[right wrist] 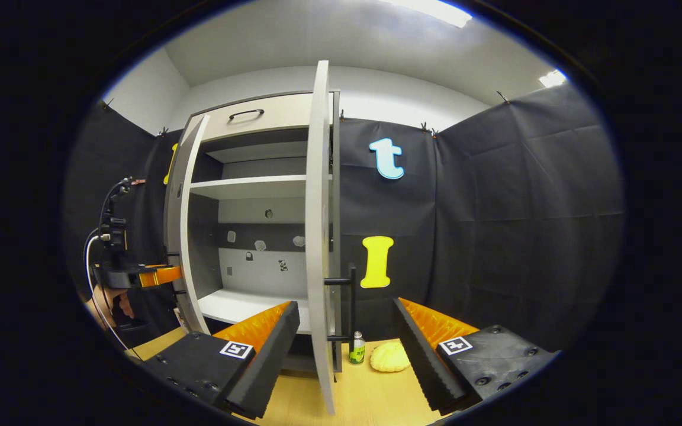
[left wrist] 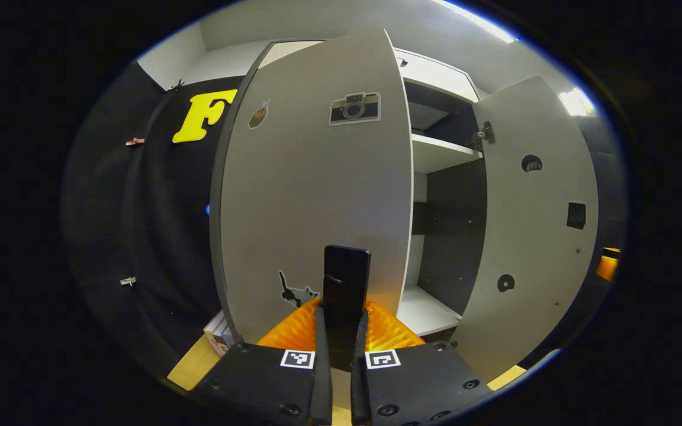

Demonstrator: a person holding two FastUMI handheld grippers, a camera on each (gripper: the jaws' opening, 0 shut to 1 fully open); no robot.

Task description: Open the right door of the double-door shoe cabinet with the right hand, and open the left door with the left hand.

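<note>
Left tool (left wrist: 341, 349) pinching left door's handle (left wrist: 347, 284), its lower end hidden; right tool (right wrist: 347, 349) spread.

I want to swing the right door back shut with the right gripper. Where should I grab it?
Take the black bar handle on the right door. It stands vertical, held off the door's outer face by two posts. The door stands edge-on, so come from its right, outer side with the open right gripper, one finger on each side of the bar.

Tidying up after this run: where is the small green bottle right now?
In the right gripper view, the green bottle stands on the wooden floor, between the open right door's handle and a yellow lump.
</note>
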